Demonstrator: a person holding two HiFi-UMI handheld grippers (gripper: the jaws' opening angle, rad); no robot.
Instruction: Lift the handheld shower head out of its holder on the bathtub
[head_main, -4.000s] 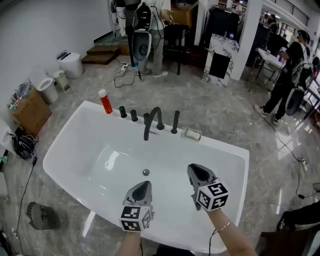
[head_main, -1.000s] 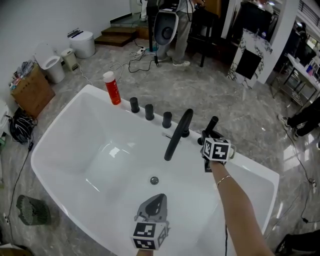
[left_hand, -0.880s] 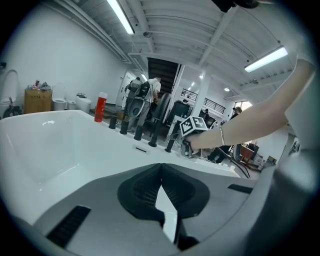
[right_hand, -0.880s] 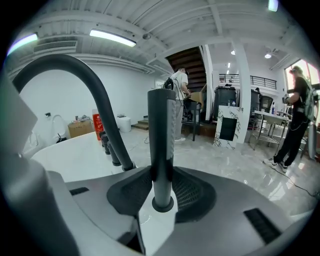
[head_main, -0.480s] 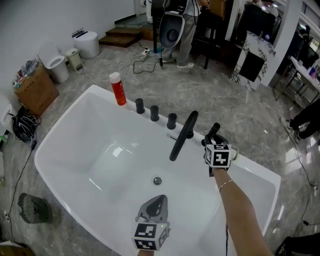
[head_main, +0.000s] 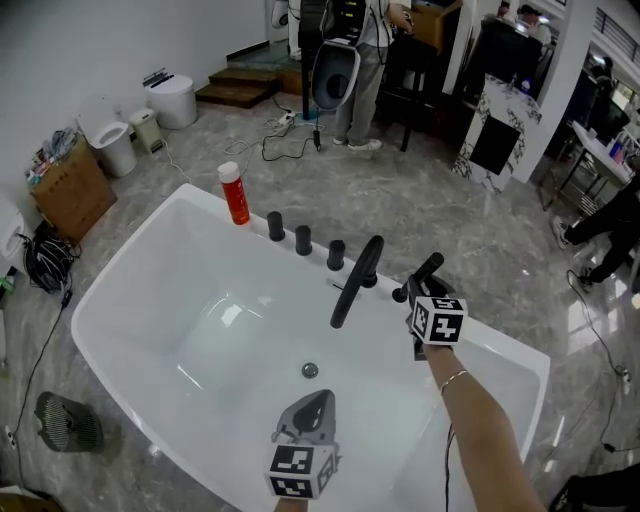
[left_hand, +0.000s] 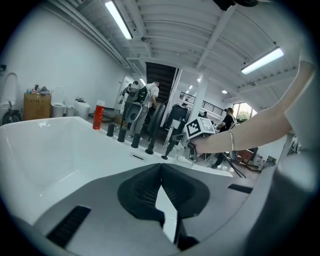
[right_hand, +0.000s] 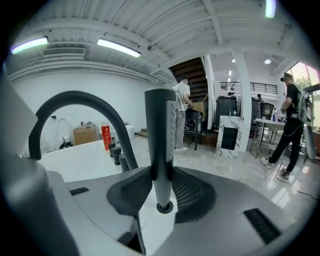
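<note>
The black wand-shaped shower head (head_main: 425, 270) stands at the far rim of the white bathtub (head_main: 95, 300), right of the curved black spout (head_main: 352, 280). My right gripper (head_main: 418, 290) is shut on it. In the right gripper view the wand (right_hand: 160, 135) rises upright between the closed pads (right_hand: 187, 192) of the right gripper (right_hand: 161, 172), with a dark ring just under its lower end. My left gripper (head_main: 318, 397) hovers over the tub's near side, shut and empty; in its own view the left gripper (left_hand: 161, 167) has its pads meeting.
Three black knobs (head_main: 303, 240) and a red bottle (head_main: 234, 193) line the rim left of the spout. The drain (head_main: 310, 370) lies in the tub floor. A cardboard box (head_main: 65, 185), cables and a fan (head_main: 65, 420) sit on the floor at left; people stand beyond.
My right gripper stays clamped on the wand and has come up a little with it. The left gripper holds about the same place over the tub.
</note>
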